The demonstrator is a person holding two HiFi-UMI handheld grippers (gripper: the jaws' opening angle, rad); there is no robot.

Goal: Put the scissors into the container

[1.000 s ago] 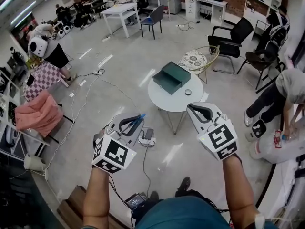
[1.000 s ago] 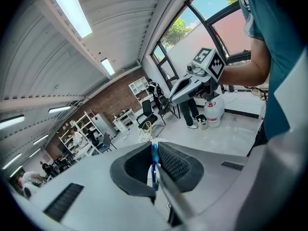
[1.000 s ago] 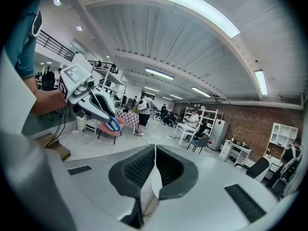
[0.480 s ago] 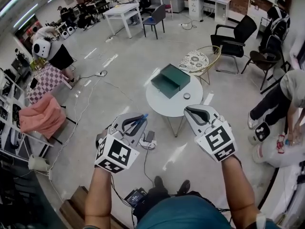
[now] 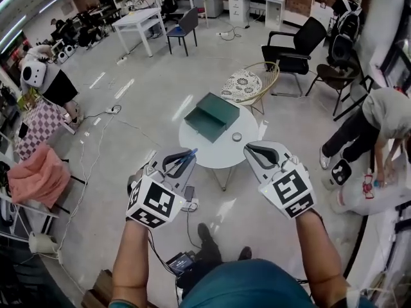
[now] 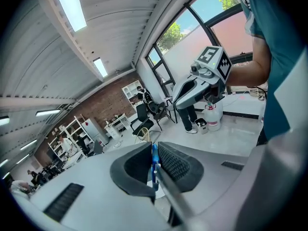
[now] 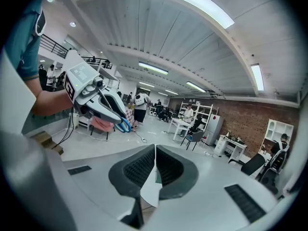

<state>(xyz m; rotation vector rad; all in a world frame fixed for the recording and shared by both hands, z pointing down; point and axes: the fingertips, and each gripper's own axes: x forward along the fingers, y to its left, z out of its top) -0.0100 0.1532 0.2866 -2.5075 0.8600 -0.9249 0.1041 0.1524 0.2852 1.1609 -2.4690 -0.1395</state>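
The scissors [image 5: 190, 153] are already picked up, so the first part of the task looks done. The left gripper [image 5: 180, 162] holds them in the air, and in the left gripper view its fingers [image 6: 176, 165] are clenched on the blue scissors [image 6: 154, 161], with the blue end standing out past the fingertips. The right gripper [image 5: 250, 149] hangs beside it at about the same height. Its fingers [image 7: 139, 170] are pressed together with nothing between them, so it carries nothing. The green container [image 5: 212, 115] stands on the round white counter [image 5: 218, 150] ahead of the person, with a small round thing [image 5: 237, 136] near it. In the head view both grippers are near the front edge of the counter, but they appear to be high above it and the scissors are not yet over the container. What is left, as I judge it, is to go closer, bring the scissors above the container, lower them in and release them. From here I cannot tell surely whether the container is open at the top.
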